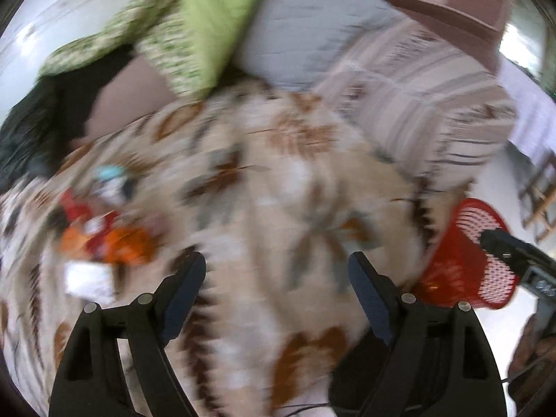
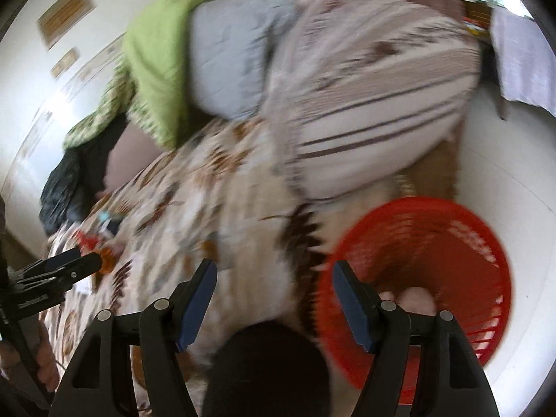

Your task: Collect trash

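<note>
Wrappers [image 1: 104,236] left of open left tool [image 1: 278,278]

Patterned bedspread [image 1: 278,180] under wrappers [image 1: 104,239], pillows [image 1: 417,104].

I see wrappers [image 1: 104,236] on the bed [image 1: 264,208] at left, pillows [image 1: 417,104] behind, basket [image 2: 434,260] on floor [image 2: 514,180] right of bed.
</note>
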`<state>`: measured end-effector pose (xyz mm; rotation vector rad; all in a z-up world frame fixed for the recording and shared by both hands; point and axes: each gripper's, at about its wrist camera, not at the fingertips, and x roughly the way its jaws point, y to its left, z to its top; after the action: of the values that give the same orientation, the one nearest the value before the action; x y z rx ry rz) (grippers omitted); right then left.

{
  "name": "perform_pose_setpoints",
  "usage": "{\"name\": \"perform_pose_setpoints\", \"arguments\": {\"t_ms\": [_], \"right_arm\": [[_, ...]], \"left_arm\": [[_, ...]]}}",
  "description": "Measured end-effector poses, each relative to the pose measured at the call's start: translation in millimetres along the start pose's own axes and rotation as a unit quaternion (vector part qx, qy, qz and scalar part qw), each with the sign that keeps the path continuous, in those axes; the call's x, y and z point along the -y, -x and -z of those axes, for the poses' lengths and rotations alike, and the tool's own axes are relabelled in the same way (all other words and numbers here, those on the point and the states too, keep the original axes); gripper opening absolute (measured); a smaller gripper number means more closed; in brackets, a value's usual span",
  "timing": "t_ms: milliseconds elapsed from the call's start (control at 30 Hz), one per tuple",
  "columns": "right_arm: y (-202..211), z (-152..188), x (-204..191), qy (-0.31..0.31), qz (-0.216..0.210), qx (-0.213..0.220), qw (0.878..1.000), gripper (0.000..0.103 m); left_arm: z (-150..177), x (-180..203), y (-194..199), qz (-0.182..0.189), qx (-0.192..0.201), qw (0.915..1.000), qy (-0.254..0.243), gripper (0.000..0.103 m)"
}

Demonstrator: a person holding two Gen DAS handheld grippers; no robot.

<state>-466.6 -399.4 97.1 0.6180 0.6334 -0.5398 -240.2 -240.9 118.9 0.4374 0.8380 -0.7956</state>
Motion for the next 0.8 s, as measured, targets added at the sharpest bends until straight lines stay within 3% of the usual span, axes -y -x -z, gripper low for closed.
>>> {"name": "perform_pose_setpoints", "arguments": {"t_ms": [167, 300, 433, 533, 633, 700, 800], "right_arm": [[-22.7, 2.4, -59.0, 0.059, -0.042, -0.022, 0.997, 0.072], [-36.4, 4.6, -94.8, 0.088, -0.069, -0.031, 0.993, 0.072], [-46.1, 9.9, -114.5, 0.102, -0.088, -0.044, 0.990, 0.073], [-51.6, 15.0, -121.5, 0.110, -0.091, -0.056, 0.988, 0.073], [-56.3, 18.3, -119.1, 0.111, -0.088, -0.066, 0.988, 0.073], [-59.6, 19.4, -115.4, 0.104, -0.086, -0.073, 0.988, 0.073], [-63.5, 20.2, -112.5, 0.099, -0.083, -0.079, 0.988, 0.073]], "left_arm": [[25.9, -92.5, -7.0, -0.047, -0.027, 0.9940, 0.095, 0.084], [46.1, -169.0, -21.7, -0.090, -0.054, 0.9769, 0.186, 0.087], [60.7, -238.0, -45.6, -0.069, -0.076, 0.9449, 0.311, 0.087], [67.2, -269.8, -62.4, -0.051, -0.077, 0.9187, 0.384, 0.087], [68.7, -281.9, -81.3, -0.027, -0.086, 0.8982, 0.430, 0.087], [67.9, -281.7, -89.3, -0.022, -0.089, 0.8930, 0.441, 0.088], [57.1, -274.5, -98.7, -0.041, -0.084, 0.9014, 0.423, 0.092]]}}
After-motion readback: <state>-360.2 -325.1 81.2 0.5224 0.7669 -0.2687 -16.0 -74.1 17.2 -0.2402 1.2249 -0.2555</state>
